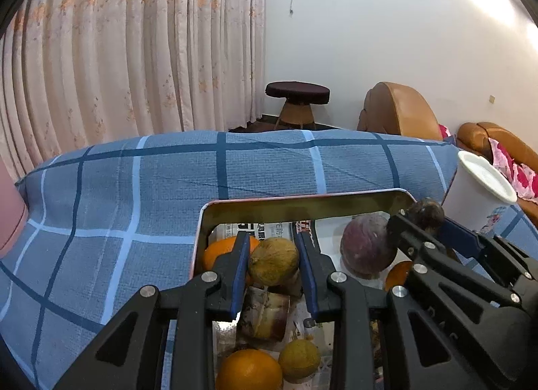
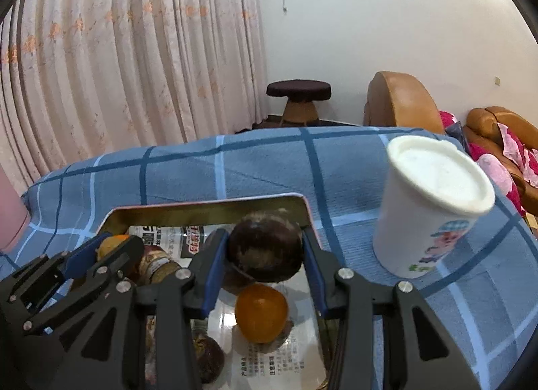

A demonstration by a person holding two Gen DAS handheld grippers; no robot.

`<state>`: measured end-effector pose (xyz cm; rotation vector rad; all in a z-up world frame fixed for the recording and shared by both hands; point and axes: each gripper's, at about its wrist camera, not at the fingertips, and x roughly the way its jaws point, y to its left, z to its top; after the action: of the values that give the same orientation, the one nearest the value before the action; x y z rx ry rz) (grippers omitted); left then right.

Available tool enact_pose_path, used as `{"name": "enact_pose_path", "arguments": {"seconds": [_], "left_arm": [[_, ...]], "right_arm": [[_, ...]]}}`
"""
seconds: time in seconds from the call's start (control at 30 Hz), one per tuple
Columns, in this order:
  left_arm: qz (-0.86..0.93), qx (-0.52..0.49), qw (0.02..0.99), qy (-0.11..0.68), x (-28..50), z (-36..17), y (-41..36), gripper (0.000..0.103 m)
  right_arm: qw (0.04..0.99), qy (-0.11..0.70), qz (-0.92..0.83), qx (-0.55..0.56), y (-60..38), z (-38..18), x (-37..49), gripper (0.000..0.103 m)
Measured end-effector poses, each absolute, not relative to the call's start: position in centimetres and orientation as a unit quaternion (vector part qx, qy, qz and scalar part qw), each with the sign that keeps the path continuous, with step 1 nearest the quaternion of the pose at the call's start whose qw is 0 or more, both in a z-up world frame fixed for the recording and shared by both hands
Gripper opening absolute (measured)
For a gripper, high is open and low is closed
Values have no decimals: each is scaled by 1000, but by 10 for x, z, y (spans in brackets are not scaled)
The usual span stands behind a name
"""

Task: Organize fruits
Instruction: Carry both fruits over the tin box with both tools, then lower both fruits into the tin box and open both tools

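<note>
A metal tray point(image 1: 302, 200) lined with newspaper lies on the blue checked cloth and holds several fruits. My left gripper point(image 1: 274, 260) is shut on a brownish-green round fruit point(image 1: 273, 263) just above the tray; oranges point(image 1: 248, 369), a yellow-green fruit point(image 1: 299, 359) and a large purple fruit point(image 1: 366, 248) lie around it. My right gripper point(image 2: 265, 250) is shut on a dark brown round fruit point(image 2: 265, 248) over the tray point(image 2: 208, 206), above an orange point(image 2: 261, 312). The right gripper also shows in the left wrist view point(image 1: 423, 218), the left one in the right wrist view point(image 2: 111, 248).
A white lidded cup point(image 2: 433, 205) stands on the cloth just right of the tray; it also shows in the left wrist view point(image 1: 477, 188). A pink object point(image 1: 10, 215) is at the left edge. Beyond the table are curtains, a round stool point(image 1: 297, 104) and an orange sofa point(image 1: 400, 110).
</note>
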<state>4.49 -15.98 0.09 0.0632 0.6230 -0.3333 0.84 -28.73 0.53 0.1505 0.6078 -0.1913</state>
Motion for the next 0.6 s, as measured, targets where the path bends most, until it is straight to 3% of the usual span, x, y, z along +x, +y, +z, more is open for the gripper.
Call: {"name": "enact_pose_path", "arguments": {"seconds": [0.4,0.43,0.47,0.5,0.53,0.6], "left_arm": [[-159,2,940,303,42,1,-150,32],[-162,-5,939,302,41,1,-149,42],[-173,-11,936,306,40,2,-147,54],[-180,-13,934,310,39,3,-147,83],[-182,-14,933,309,37,5,-147,94],[-184,-17,941,283,27,12,-146,94]], "right_arm": [[946,291,-21,144,-299,2,5,49],[945,286,-8,161,-302,3,3,49],[943,279,7,179,-305,4,1,58],[940,268,35,210,-311,5,-2,75],[936,254,54,236,-314,7,-6,81],[940,231,56,243,-315,12,-14,82]]}}
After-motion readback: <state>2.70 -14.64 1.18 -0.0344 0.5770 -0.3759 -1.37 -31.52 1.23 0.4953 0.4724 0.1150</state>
